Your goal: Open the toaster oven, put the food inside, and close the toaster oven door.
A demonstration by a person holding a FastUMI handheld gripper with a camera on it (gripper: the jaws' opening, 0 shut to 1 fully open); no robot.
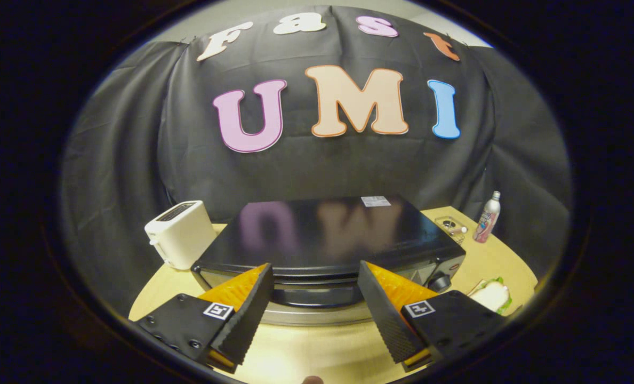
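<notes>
A black toaster oven (327, 234) with a glossy top stands on the wooden table (306, 352), its door shut and its dark handle (314, 297) facing me. My gripper (315, 274) hovers open just in front of and above that handle, with nothing between its fingers. The handle lies in the gap between the two fingers. A sandwich (491, 295) with white bread and green lettuce lies on the table to the right of the oven, beyond the right finger. Control knobs (440, 281) sit at the oven's right front.
A white pop-up toaster (179, 233) stands left of the oven. Behind the oven on the right are a small clear container (451, 226) and a slim bottle (487, 217). Black cloth closes the booth behind the table.
</notes>
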